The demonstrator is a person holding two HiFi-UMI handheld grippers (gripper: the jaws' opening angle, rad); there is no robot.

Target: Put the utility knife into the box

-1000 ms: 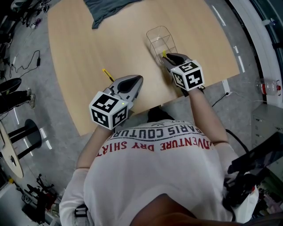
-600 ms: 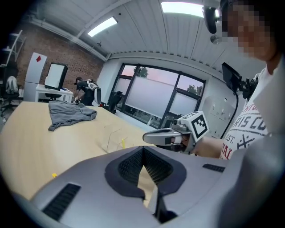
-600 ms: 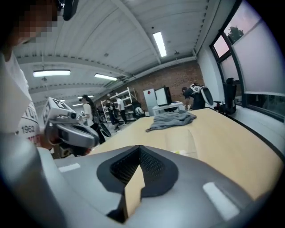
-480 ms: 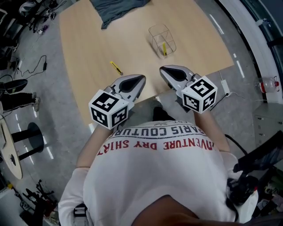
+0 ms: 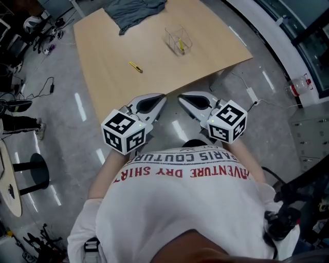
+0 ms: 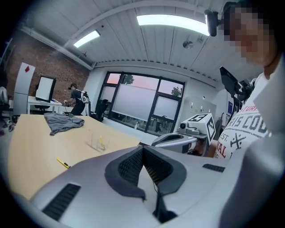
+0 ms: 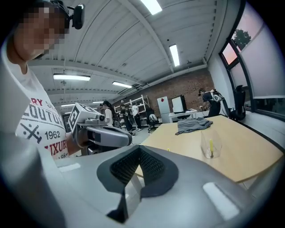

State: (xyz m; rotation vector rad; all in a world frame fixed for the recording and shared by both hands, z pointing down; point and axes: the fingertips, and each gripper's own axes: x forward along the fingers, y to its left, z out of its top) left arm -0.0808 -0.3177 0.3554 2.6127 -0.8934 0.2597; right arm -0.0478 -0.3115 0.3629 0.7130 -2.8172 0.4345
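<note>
Off the table (image 5: 103, 46) edge, I hold both grippers empty.
Left gripper (image 5: 159, 96), right gripper (image 5: 181, 96): jaws together; utility knife (image 5: 181, 46) in the box (image 5: 177, 35), second knife (image 5: 135, 67) outside it.

A pale wooden worktop (image 5: 113, 51) stands on a glossy grey floor (image 5: 77, 110). A crumpled grey cloth (image 5: 134, 10) lies at the worktop's far edge. On the floor, a power strip (image 5: 252, 94) lies near the worktop's right corner, with a clear bottle (image 5: 297, 85) farther right and a black cable (image 5: 51, 80) to the left. Beyond are large windows (image 6: 138, 107), a brick wall (image 6: 49, 71) and ceiling lights (image 6: 171, 20).
</note>
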